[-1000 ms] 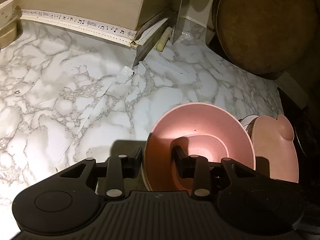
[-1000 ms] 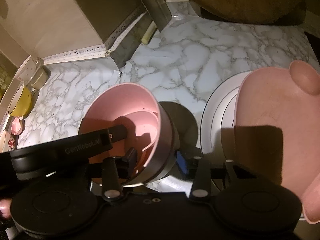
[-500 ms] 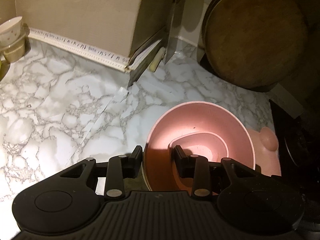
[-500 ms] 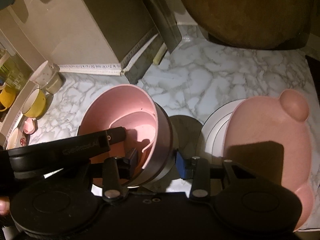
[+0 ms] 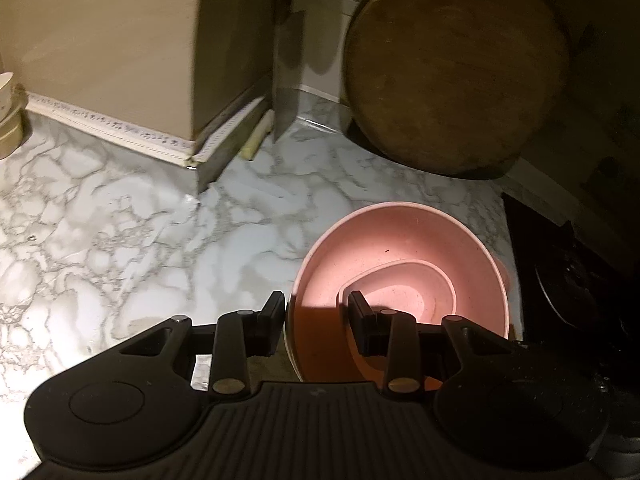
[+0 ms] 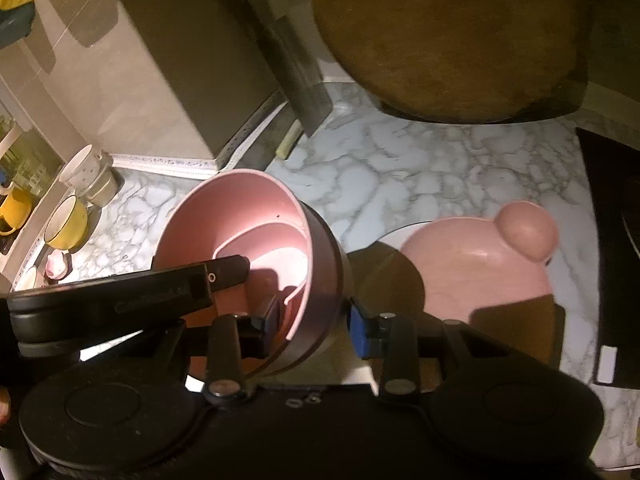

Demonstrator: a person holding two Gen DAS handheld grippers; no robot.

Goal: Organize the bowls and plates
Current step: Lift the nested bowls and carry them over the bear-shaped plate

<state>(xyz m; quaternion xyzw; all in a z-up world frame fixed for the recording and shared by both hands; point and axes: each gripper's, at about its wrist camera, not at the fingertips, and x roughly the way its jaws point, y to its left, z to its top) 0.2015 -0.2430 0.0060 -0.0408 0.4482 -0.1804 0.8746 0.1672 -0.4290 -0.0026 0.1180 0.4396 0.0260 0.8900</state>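
A pink bowl (image 5: 400,248) with a smaller pink dish (image 5: 404,292) inside hangs tilted above the marble counter (image 5: 120,240). My left gripper (image 5: 316,320) is shut on its rim, one finger outside and one inside. In the right wrist view the same bowl (image 6: 248,208) shows a greyish outside. My right gripper (image 6: 314,320) straddles the opposite wall, and its jaws are closing. The blue pad sits at the outer side, and a thin gap shows at the inner pad. Below on the right, a pink bear-shaped plate (image 6: 472,272) rests on a white plate (image 6: 400,236).
A round wooden board (image 6: 448,36) and a cleaver (image 6: 308,92) lean at the back. A black stove top (image 6: 612,280) borders the right. Yellow mugs (image 6: 66,222) and a white cup (image 6: 82,164) stand far left by a beige box (image 5: 112,52).
Both grippers have risen with the pink bowl, so the counter and the bear plate look farther below. The right jaws have narrowed a little around the bowl wall.
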